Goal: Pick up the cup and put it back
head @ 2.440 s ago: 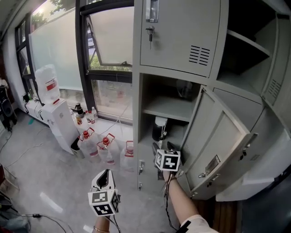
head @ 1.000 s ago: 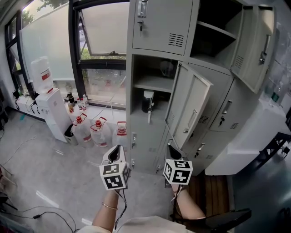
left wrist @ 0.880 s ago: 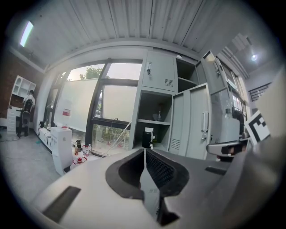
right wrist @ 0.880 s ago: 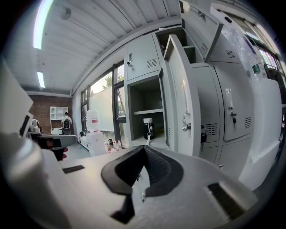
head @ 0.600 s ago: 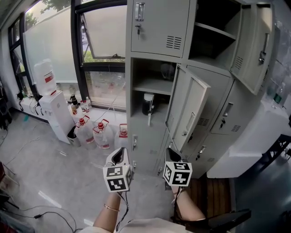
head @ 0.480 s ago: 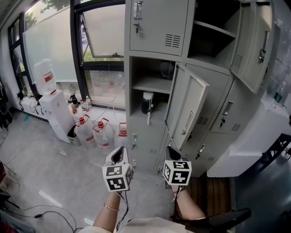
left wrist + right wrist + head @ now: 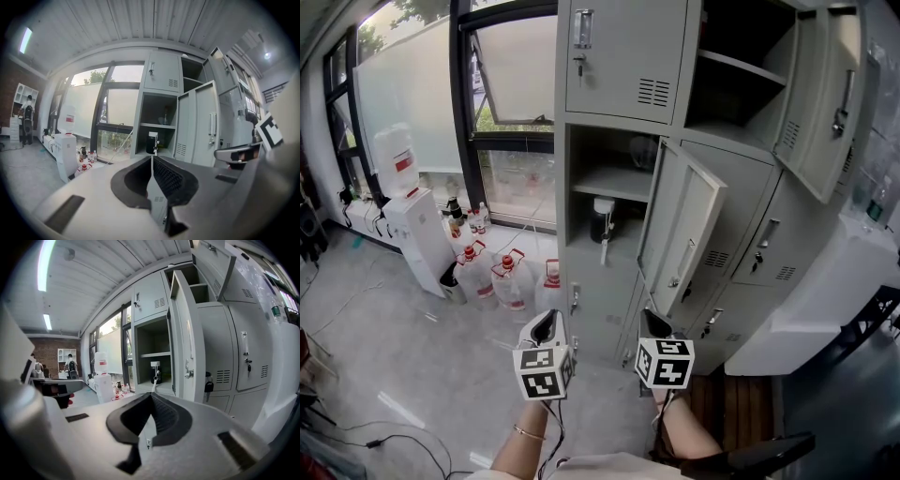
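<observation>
A black cup with a white lid [image 7: 602, 220] stands upright on the lower shelf of the open locker compartment; a strap hangs from it over the shelf edge. The same cup [image 7: 151, 143] shows far off in the left gripper view, and the cup [image 7: 155, 372] also shows far off in the right gripper view. My left gripper [image 7: 546, 323] is held low in front of the lockers, shut and empty. My right gripper [image 7: 653, 323] is beside it, also shut on nothing. Both point toward the locker, well short of the cup.
The compartment's grey door [image 7: 680, 234] stands swung open to the right of the cup. A clear glass item [image 7: 642, 150] sits on the upper shelf. A water dispenser [image 7: 417, 230] and several water jugs [image 7: 502, 281] stand on the floor at the left by the window.
The right gripper was close to the open compartment at first and now sits back from it, level with the left gripper. The left gripper has drifted slightly. The cup has stayed on its shelf.
</observation>
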`<action>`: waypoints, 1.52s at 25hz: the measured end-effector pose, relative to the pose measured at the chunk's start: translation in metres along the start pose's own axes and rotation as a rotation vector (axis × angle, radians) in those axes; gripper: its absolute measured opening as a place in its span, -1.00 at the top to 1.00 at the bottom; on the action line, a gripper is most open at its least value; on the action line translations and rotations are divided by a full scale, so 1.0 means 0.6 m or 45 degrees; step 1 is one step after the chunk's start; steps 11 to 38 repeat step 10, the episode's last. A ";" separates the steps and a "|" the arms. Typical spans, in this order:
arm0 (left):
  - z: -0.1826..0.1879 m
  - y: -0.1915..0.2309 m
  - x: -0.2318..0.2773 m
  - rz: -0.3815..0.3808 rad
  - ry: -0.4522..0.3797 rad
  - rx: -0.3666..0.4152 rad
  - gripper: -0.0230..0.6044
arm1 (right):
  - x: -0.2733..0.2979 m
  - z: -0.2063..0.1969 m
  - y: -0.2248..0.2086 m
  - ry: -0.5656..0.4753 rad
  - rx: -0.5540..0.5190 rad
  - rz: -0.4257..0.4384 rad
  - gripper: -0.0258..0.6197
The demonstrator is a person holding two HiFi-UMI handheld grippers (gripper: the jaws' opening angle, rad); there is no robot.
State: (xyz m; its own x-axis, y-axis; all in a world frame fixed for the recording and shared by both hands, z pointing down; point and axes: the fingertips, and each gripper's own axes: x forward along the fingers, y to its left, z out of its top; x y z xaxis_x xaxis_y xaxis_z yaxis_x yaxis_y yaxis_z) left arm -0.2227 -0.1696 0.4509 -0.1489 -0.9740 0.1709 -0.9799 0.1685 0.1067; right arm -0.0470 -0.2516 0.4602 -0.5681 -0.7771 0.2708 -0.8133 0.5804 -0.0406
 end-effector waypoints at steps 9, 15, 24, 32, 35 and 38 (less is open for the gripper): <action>0.005 -0.015 0.008 0.011 -0.006 -0.006 0.87 | 0.008 0.006 -0.013 -0.009 0.006 0.021 0.95; 0.006 -0.018 0.010 0.011 -0.007 -0.006 0.87 | 0.009 0.009 -0.013 -0.013 0.003 0.025 0.95; 0.006 -0.018 0.010 0.011 -0.007 -0.006 0.87 | 0.009 0.009 -0.013 -0.013 0.003 0.025 0.95; 0.006 -0.018 0.010 0.011 -0.007 -0.006 0.87 | 0.009 0.009 -0.013 -0.013 0.003 0.025 0.95; 0.006 -0.018 0.010 0.011 -0.007 -0.006 0.87 | 0.009 0.009 -0.013 -0.013 0.003 0.025 0.95; 0.006 -0.018 0.010 0.011 -0.007 -0.006 0.87 | 0.009 0.009 -0.013 -0.013 0.003 0.025 0.95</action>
